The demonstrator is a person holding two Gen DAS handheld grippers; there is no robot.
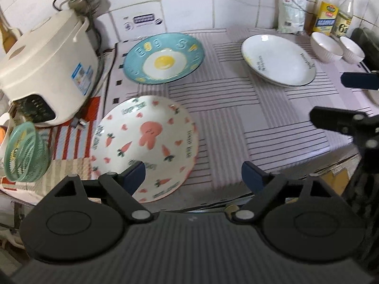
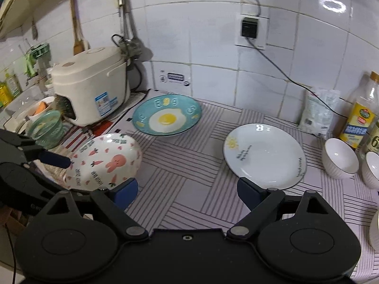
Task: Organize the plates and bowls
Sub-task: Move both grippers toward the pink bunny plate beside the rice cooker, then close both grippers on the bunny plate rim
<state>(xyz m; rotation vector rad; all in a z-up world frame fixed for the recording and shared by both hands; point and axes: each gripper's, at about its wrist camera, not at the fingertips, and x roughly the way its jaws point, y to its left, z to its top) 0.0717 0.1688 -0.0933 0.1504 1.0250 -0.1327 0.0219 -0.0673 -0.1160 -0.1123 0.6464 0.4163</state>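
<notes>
Both grippers stood wide apart with nothing between the jaws: the left gripper (image 1: pixel 193 177) hung above the near edge of the rabbit plate (image 1: pixel 144 146), the right gripper (image 2: pixel 187 189) above bare striped counter (image 2: pixel 189 165) between that plate and the white plate (image 2: pixel 264 156).

Three plates lay apart on the counter. The rabbit plate sat near-left, just beside the rice cooker (image 1: pixel 47 71); the egg plate (image 1: pixel 163 59) farther back; the white plate to the right. Two white bowls (image 1: pixel 327 47) stood touching or nearly so, by the oil bottles (image 1: pixel 327 14).

All looked like glazed ceramic: stiff, fairly heavy, slick, breakable. Best hold was likely the raised rim, pinched across its thickness. The bowls would probably take a grip over the wall. Stacking would need a gentle set-down.
</notes>
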